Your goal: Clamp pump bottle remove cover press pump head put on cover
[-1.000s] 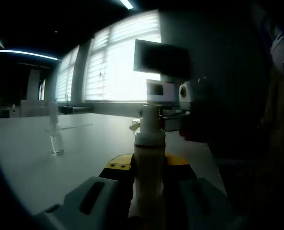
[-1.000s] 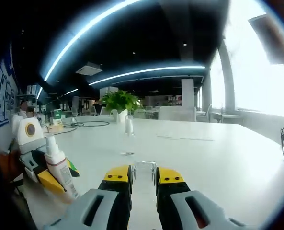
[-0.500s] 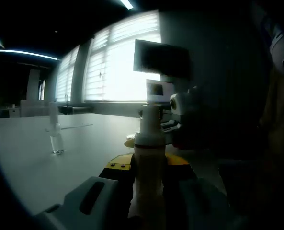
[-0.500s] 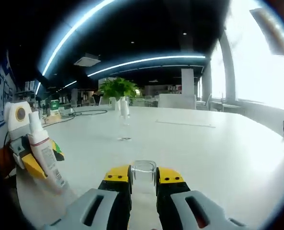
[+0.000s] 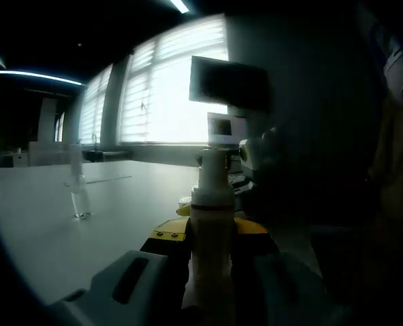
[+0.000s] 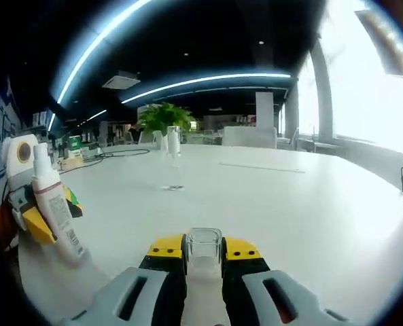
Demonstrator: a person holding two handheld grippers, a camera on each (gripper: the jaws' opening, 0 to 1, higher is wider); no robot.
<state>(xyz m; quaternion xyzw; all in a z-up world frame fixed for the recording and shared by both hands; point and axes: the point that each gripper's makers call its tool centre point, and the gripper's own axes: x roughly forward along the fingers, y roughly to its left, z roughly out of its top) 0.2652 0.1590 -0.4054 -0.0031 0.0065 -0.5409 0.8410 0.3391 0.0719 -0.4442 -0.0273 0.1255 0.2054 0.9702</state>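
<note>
Two grippers working: L gripper point(image 5: 211, 241) is pinching pump bottle point(image 5: 212, 238) upright above table point(image 6: 289, 204), R gripper point(image 6: 204, 252) is gripping clear cover point(image 6: 204, 246), sitting to bottle's right, pump head point(image 5: 213, 178) bare, axis vertical.

Upright uncapped pump bottle point(image 5: 211, 231), clear cover point(image 6: 204, 246) apart

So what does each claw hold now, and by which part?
The left claw grips the pump bottle by its body. The right claw grips the clear cover by its sides.
</note>
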